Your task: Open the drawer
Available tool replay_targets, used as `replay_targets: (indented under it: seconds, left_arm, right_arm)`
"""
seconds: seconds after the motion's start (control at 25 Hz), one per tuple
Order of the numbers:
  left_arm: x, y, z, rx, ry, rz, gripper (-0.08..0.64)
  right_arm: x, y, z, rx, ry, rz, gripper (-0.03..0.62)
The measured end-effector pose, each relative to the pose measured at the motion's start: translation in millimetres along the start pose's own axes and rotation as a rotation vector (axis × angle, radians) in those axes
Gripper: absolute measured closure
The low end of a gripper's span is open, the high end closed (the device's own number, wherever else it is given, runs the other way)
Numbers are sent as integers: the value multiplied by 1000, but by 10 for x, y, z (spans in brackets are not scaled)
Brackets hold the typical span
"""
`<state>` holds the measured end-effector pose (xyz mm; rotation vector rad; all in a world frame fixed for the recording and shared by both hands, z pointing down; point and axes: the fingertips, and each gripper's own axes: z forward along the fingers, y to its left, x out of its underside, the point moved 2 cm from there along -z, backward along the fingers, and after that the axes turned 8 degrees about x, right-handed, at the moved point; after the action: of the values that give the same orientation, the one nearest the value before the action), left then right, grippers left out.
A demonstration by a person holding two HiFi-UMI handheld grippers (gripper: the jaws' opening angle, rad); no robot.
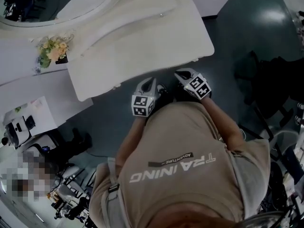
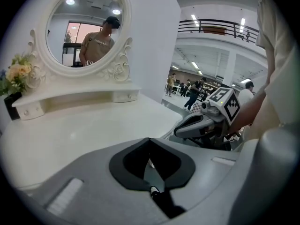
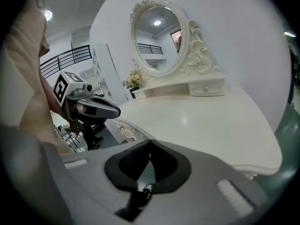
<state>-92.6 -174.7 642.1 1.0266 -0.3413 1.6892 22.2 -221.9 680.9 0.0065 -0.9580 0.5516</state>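
Note:
A white dressing table (image 1: pixel 142 37) with an oval mirror (image 2: pixel 86 27) stands in front of me. Under the mirror a low shelf carries small knobbed drawers (image 3: pixel 206 87) (image 2: pixel 124 96), all pushed in. The table's carved front apron (image 3: pixel 125 128) shows below the top's near edge; I see no drawer front clearly there. My left gripper (image 1: pixel 149 83) (image 2: pixel 150 142) and right gripper (image 1: pixel 183 74) (image 3: pixel 150 144) hover side by side just off that near edge. Each has its jaws together with nothing between them. Neither touches the table.
A flower bunch in a dark pot (image 1: pixel 52 51) sits at the table's left end, beside the mirror. A second white surface (image 1: pixel 28 94) adjoins the table on the left. Dark floor (image 1: pixel 251 27) lies to the right; people stand far off in the hall (image 2: pixel 192 90).

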Motion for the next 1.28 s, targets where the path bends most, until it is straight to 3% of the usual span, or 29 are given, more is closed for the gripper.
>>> replay_targets:
  seconds: [0.64,0.72,1.0,1.28]
  left_arm:
    - [474,269,-652,-36,-54,-104,561]
    - [512,304,-725,-47,-58,-116,561]
    - [686,441,-915,-76,-43,-144,561]
    - [753,550,-1050,-89,-34,-156,561]
  right_arm:
    - [712,80,970,84,267,120,587]
    - [772,58,1060,97,291,146,531]
    - [789,-77,1332,191,262,298,431]
    - [820,-154,1525,273,274,427,424]
